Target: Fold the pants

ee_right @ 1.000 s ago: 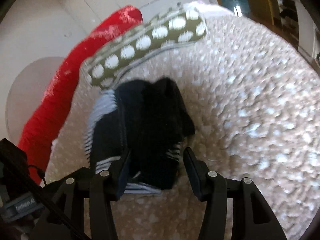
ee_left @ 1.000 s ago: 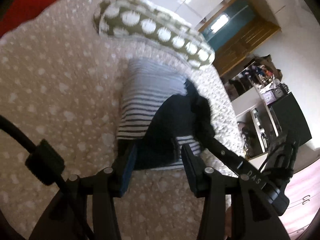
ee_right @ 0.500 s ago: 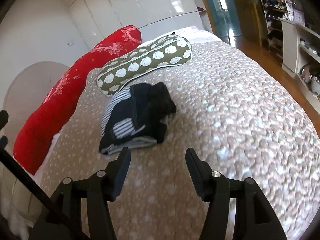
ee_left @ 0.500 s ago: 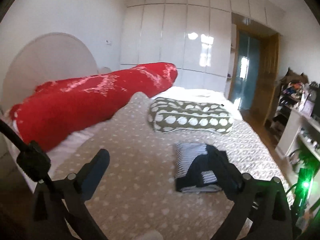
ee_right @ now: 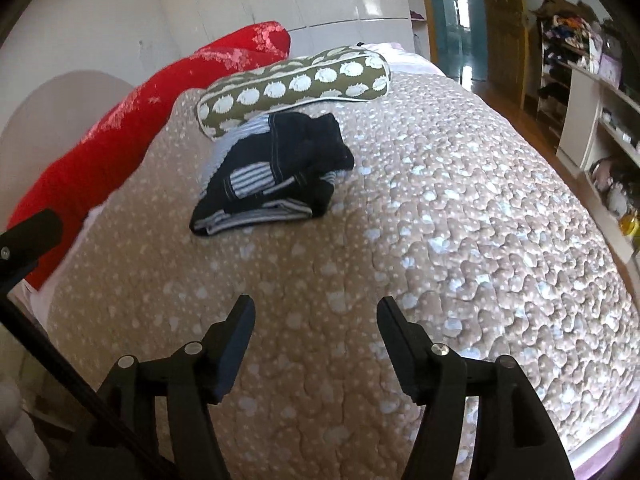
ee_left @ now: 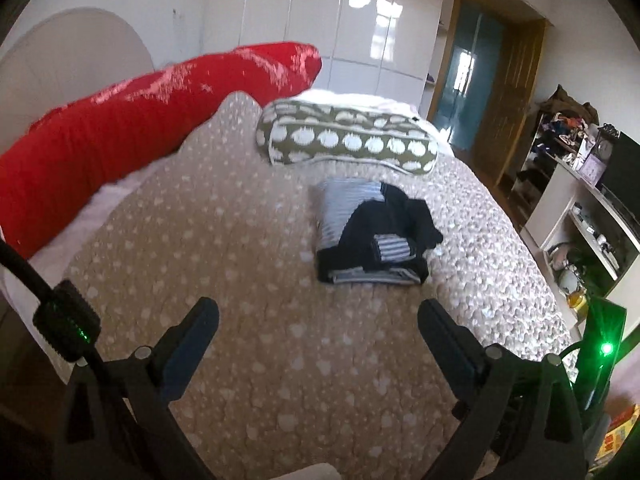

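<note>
The pants [ee_left: 372, 232], dark navy with grey-white striped panels, lie folded in a compact bundle on the beige spotted bedspread [ee_left: 248, 280]. They also show in the right wrist view [ee_right: 272, 172]. My left gripper [ee_left: 318, 318] is open wide and empty, held back from the bundle above the bedspread. My right gripper [ee_right: 316, 314] is open and empty too, well short of the pants. Neither gripper touches the cloth.
An olive bolster with white spots [ee_left: 348, 140] lies just behind the pants. A long red pillow [ee_left: 132, 120] runs along the headboard side. Shelves with clutter [ee_left: 580, 200] stand past the bed's right edge. A doorway [ee_left: 468, 80] is at the back.
Both grippers have let go of the pants and pulled back and up from the bundle. The left gripper's jaws have opened much wider. The folded pants stay put.
</note>
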The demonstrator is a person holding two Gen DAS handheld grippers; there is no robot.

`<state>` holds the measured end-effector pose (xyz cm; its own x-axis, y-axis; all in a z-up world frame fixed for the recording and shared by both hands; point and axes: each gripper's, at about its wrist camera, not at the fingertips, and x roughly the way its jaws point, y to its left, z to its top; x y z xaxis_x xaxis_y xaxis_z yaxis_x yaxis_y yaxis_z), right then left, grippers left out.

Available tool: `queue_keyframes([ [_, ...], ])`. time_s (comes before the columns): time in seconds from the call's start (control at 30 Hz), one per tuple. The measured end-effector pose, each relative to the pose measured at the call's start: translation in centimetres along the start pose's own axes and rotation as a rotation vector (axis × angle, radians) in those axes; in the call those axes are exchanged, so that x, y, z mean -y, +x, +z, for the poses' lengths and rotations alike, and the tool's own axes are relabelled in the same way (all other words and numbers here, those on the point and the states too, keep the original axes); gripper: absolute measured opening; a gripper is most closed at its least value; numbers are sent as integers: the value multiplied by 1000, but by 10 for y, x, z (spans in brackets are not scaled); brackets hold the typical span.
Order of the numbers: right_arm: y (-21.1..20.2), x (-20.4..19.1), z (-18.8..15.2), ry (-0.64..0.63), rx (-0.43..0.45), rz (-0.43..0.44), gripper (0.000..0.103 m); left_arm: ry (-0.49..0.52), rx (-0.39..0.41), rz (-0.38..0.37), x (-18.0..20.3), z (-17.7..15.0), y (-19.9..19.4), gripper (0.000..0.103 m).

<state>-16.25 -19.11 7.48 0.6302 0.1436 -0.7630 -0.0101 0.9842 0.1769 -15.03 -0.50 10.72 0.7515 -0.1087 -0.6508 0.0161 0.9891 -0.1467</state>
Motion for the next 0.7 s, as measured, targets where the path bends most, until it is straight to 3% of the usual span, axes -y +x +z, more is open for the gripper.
queue_keyframes([
  [0.23, 9, -18, -7, -84, -23, -36, 69, -17, -39, 3, -7, -6, 10, 99],
  [0.7, 24, -21, -9, -95, -60, -49, 71, -40, -115, 1, -18, -14, 32, 99],
])
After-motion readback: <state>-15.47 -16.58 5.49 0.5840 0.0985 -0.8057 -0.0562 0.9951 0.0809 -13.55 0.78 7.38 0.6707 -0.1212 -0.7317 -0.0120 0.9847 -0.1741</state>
